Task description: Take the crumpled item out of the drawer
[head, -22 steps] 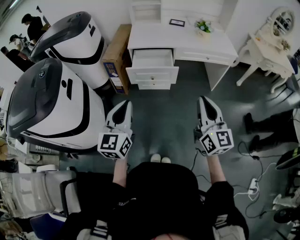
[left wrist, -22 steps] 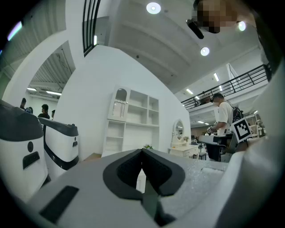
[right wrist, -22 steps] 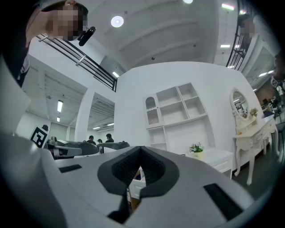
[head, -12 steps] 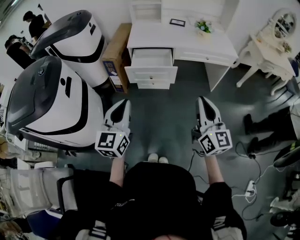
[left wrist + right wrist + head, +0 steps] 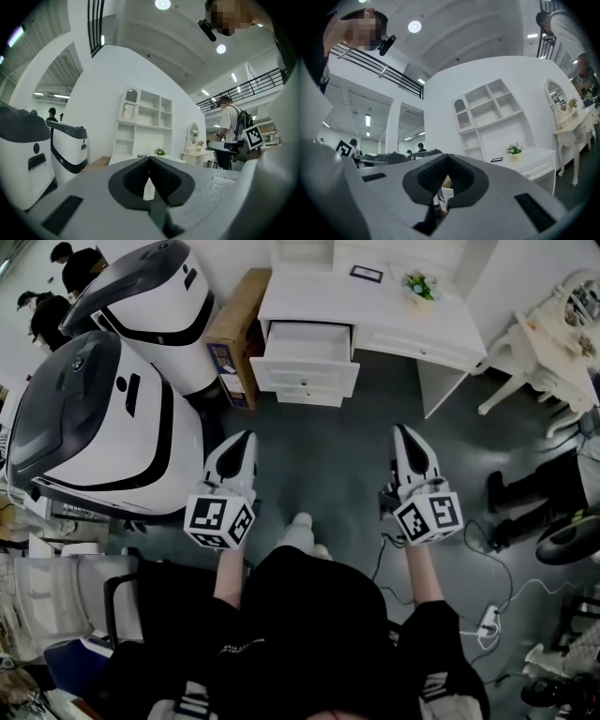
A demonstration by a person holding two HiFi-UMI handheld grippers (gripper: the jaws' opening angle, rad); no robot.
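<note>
The white desk (image 5: 375,310) stands ahead on the far side of the grey floor. Its top drawer (image 5: 307,341) is pulled open, and its inside looks pale; I cannot make out a crumpled item in it. My left gripper (image 5: 246,435) and right gripper (image 5: 403,429) are held side by side at waist height, well short of the desk. Both are shut with nothing between the jaws. In the left gripper view the left gripper (image 5: 149,158) points at the desk and shelves. The right gripper (image 5: 448,155) has the desk (image 5: 529,161) to its right.
Two large white-and-black machines (image 5: 103,418) (image 5: 155,306) stand close on the left, with a cardboard box (image 5: 234,329) beside the desk. A white vanity table (image 5: 539,343) and a person's dark shoes (image 5: 511,488) are at right. Cables (image 5: 487,615) lie on the floor.
The person has stepped toward the desk: one foot now shows forward and the machines and desk have shifted in view. Both grippers stay shut and level.
</note>
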